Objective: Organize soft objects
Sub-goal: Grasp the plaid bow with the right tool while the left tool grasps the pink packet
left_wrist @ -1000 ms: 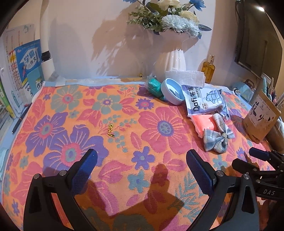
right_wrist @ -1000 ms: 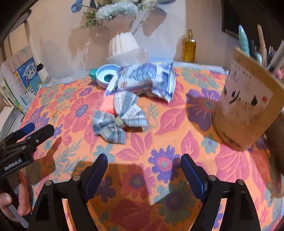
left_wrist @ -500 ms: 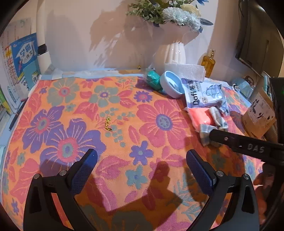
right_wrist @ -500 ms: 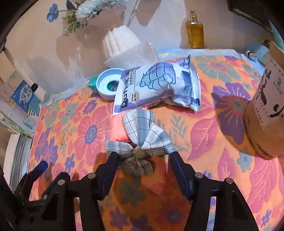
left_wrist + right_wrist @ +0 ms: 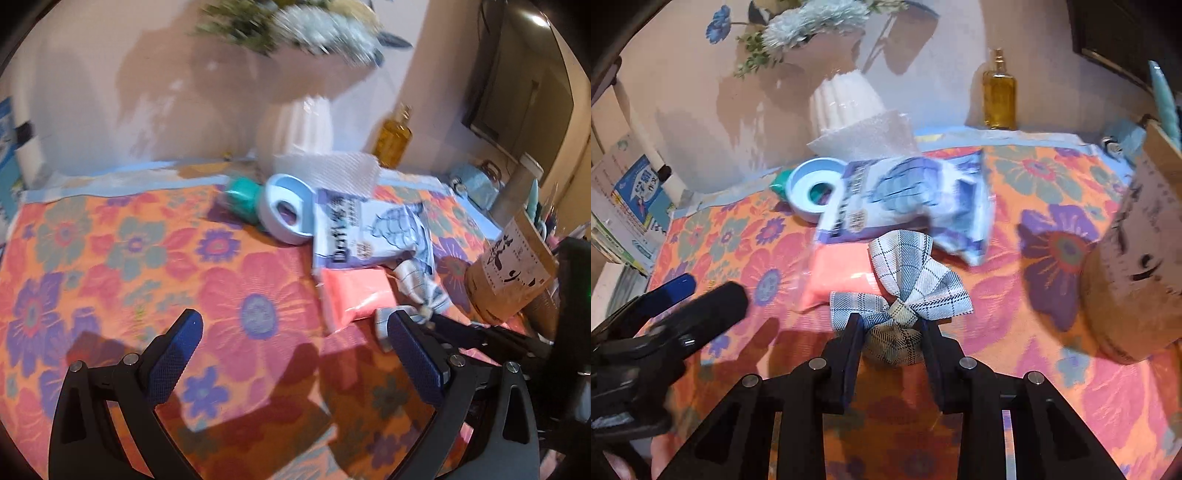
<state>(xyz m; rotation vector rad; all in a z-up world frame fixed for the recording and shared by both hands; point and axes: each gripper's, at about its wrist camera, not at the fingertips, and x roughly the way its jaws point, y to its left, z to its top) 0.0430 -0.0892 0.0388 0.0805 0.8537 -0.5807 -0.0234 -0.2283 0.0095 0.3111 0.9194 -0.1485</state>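
A grey plaid fabric bow [image 5: 905, 291] lies on the flowered cloth [image 5: 1052, 362], partly on a pink soft pack [image 5: 838, 277]. My right gripper [image 5: 892, 332] has its jaws closed in on the bow's near lobe and grips it. In the left wrist view the bow [image 5: 421, 291] and pink pack [image 5: 354, 291] sit at the right, with the right gripper behind my right finger. My left gripper [image 5: 291, 343] is open and empty above the cloth [image 5: 110, 258]. A purple and white bag [image 5: 905, 199] lies behind the bow.
A blue ring-shaped holder [image 5: 812, 192], a white foam sheet [image 5: 864, 136], a white vase [image 5: 846, 99] and an amber bottle [image 5: 999, 92] stand at the back. A brown paper cup [image 5: 1137, 280] with pens is at the right. Books [image 5: 628, 206] stand at the left.
My right gripper has moved forward onto the bow and closed on its near lobe. My left gripper has swung right toward the objects and stays open.
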